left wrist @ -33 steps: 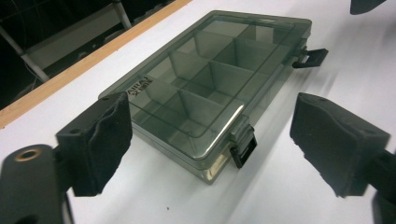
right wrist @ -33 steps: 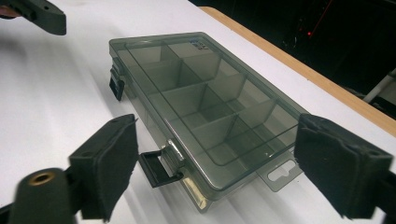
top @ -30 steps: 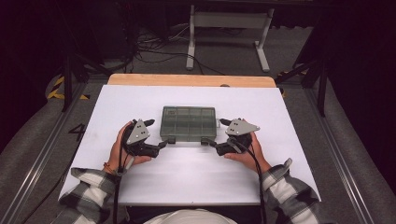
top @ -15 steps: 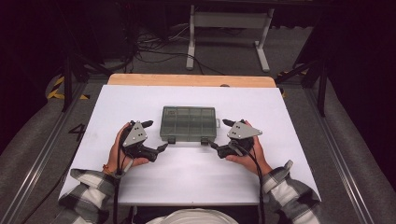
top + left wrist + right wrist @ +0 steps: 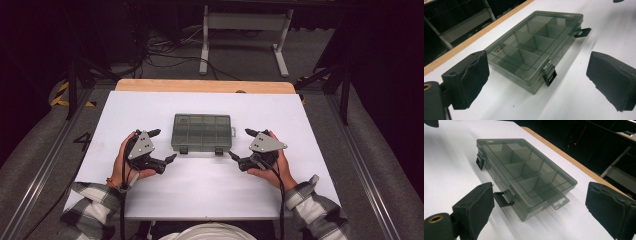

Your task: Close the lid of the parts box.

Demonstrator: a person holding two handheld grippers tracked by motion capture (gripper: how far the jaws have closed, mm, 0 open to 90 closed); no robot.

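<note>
When looked down on from the high view: compartment box (image 5: pixel 202 132) flat at the middle of the white table (image 5: pixel 200 200), lid down, long axis running left to right, two black latches (image 5: pixel 183 149) on the edge nearest the person. Left gripper (image 5: pixel 165 145) just off the box's left end, right gripper (image 5: pixel 240 143) just off its right end, both near but apart from it, tips aimed inward at the short ends. About equally near, so no clear favourite for a first touch.

Seen along the left gripper view: pads (image 5: pixel 471 77) spread wide, jaws having just been opening, nothing between them but bare table and the box's near corner farther on. Box ahead and slightly left, stretching away lengthwise, the nearer latch sticking out from the front wall roughly midway between the pads.

Seen along the right gripper view: fingers (image 5: pixel 610 207) likewise wide apart, pinching nothing. Box ahead, long axis again running away, a clear hang tab (image 5: pixel 559 203) on the near short end and one latch just beyond the left-hand pad.

Likely hinges on this: each gripper faces a short end, with the latched front edge off to its inner side, so reaching a latch probably calls for swinging toward the person's edge instead of pushing straight on.
</note>
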